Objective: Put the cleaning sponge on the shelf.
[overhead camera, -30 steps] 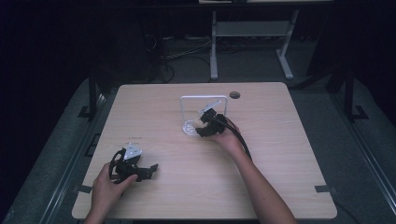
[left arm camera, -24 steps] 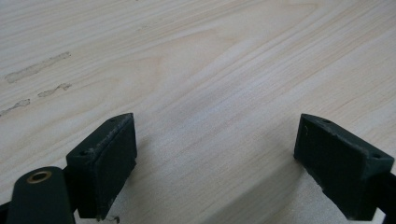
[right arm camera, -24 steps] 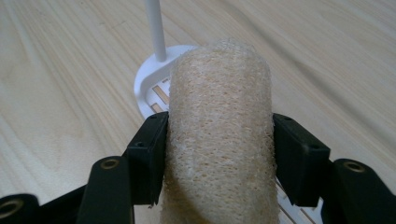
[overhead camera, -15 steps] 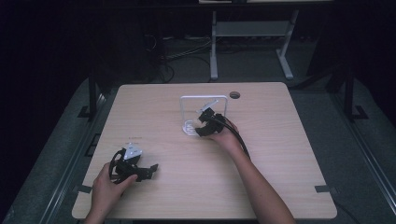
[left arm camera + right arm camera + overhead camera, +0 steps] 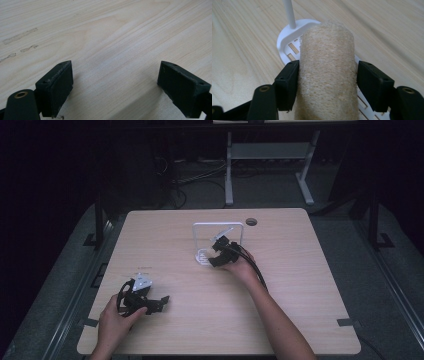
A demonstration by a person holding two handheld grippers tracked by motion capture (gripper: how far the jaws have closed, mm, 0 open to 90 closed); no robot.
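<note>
A tan, rough loofah sponge (image 5: pixel 327 82) stands between the two black jaws of my right gripper (image 5: pixel 327 72), which is shut on its sides. Just beyond the sponge lies the slotted white base (image 5: pixel 287 46) of a small rack, with a thin white post (image 5: pixel 289 15) rising from it. From above, the right gripper (image 5: pixel 215 256) hovers at the foot of the white rack (image 5: pixel 199 236) in the middle of the table. At the front left my left gripper (image 5: pixel 159 303) rests low over the wood. Its jaws (image 5: pixel 115 82) are wide apart with bare tabletop between them.
The light wooden table (image 5: pixel 300 270) has a round cable hole (image 5: pixel 251 221) at its far edge. A metal stand (image 5: pixel 270 150) and cables lie on the dark floor behind. The person's forearms reach in from the near edge.
The right gripper with the sponge has edged slightly left and down toward the rack's base. The left gripper has stayed put.
</note>
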